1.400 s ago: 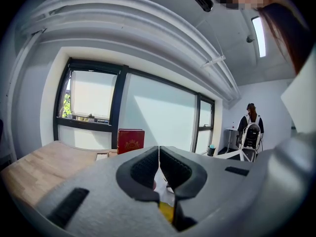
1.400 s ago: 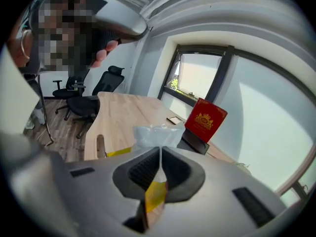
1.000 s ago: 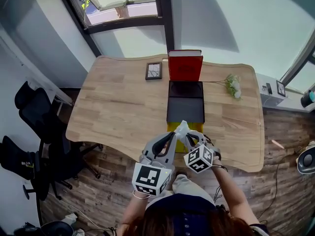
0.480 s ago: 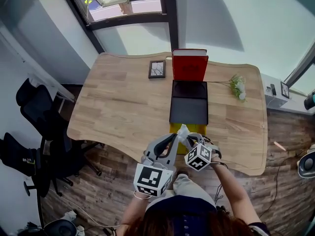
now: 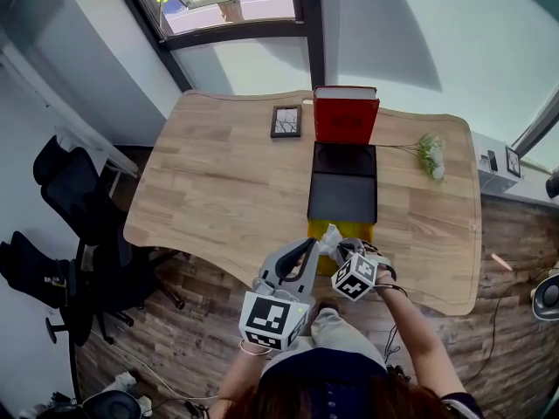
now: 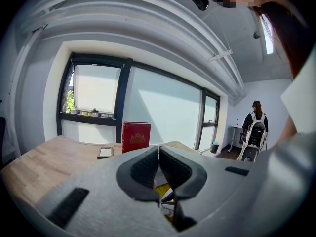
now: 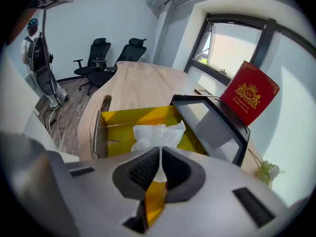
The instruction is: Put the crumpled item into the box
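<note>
A crumpled white item [image 7: 157,134] is pinched between the jaws of my right gripper [image 7: 160,156], which is shut on its lower end. It hangs just over the open yellow box [image 7: 122,126] at the table's near edge. In the head view the crumpled item [image 5: 330,235] shows above the yellow box [image 5: 342,230], with the right gripper [image 5: 342,249] under it. Just left of it, my left gripper [image 5: 307,248] is shut with nothing between its jaws, pointing across the table [image 6: 158,155].
A black flat case [image 5: 342,182] lies beyond the yellow box, and a red case [image 5: 347,115] stands upright behind it. A small picture frame [image 5: 286,121] and a flower sprig [image 5: 431,155] lie on the wooden table [image 5: 218,190]. Office chairs [image 5: 65,190] stand at the left.
The head view has shifted slightly. The right gripper still holds the crumpled item over the yellow box, in nearly the same place. The left gripper stays shut beside it.
</note>
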